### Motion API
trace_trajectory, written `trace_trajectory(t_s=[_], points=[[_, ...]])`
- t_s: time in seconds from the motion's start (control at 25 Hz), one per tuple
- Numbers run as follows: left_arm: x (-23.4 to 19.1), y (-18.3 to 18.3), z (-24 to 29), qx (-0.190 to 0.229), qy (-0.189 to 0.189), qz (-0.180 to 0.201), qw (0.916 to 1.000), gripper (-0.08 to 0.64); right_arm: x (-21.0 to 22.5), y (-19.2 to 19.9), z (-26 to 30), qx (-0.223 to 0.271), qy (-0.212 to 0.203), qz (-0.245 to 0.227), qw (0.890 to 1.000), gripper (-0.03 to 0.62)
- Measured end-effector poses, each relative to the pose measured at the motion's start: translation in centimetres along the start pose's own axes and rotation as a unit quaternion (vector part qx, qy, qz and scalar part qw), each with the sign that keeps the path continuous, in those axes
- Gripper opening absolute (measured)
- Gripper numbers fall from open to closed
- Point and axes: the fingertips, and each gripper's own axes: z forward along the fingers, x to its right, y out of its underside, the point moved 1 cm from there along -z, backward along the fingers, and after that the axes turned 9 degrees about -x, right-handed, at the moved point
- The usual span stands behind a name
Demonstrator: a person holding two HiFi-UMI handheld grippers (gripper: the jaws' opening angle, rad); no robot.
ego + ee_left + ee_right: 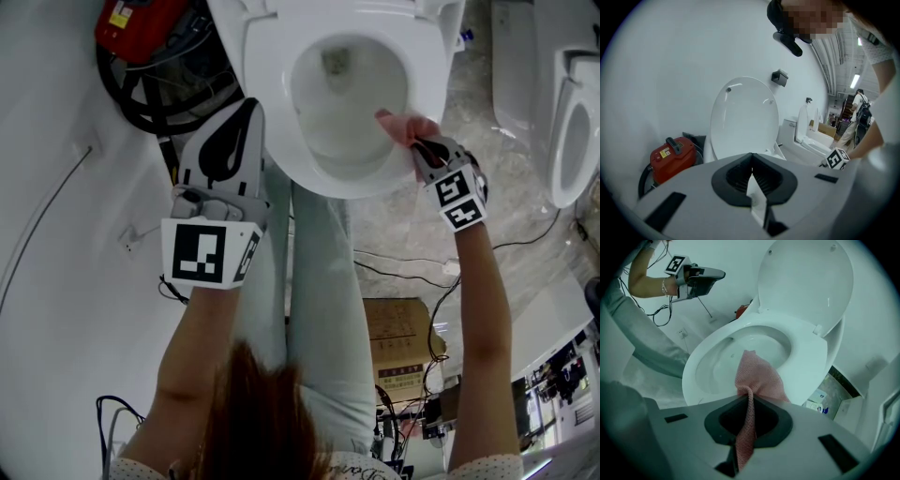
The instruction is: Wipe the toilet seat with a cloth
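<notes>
The white toilet seat (272, 56) is down around the open bowl (347, 94), and the lid (806, 287) stands upright behind it. My right gripper (419, 145) is shut on a pink cloth (405, 127), which rests on the seat's rim at the right of the bowl. In the right gripper view the cloth (757, 376) fans out from the jaws (746, 397) onto the seat (811, 357). My left gripper (251, 105) hovers by the seat's left edge, jaws shut with nothing in them (751, 171). It points towards the raised lid (745, 117).
A red canister (141, 23) with a black hose (131, 94) sits left of the toilet by the white wall. A second toilet (572, 131) stands at the right. The person's legs (319, 281) are right in front of the bowl. A cardboard box (403, 347) and cables lie on the floor.
</notes>
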Motion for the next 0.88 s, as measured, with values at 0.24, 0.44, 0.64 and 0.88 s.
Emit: trace_trajectory(t_s=[0.24, 0.44, 0.64, 0.88], points=[[-0.1, 0.0, -0.2, 0.003, -0.001, -0.004, 1.0000, 0.002, -1.0, 0.4, 0.1, -0.024, -0.012, 0.031, 0.999, 0.026], [-0.2, 0.3, -0.6, 0.003, -0.005, -0.006, 1.0000, 0.002, -1.8, 0.8, 0.1, -0.029, -0.015, 0.043, 0.999, 0.026], [-0.3, 0.5, -0.9, 0.002, -0.007, -0.005, 1.0000, 0.002, -2.6, 1.0, 0.2, -0.030, -0.016, 0.063, 0.997, 0.026], [-0.7, 0.8, -1.6, -0.002, -0.016, -0.001, 0.9999, 0.002, -3.2, 1.2, 0.3, -0.044, 0.007, 0.093, 0.995, 0.026]])
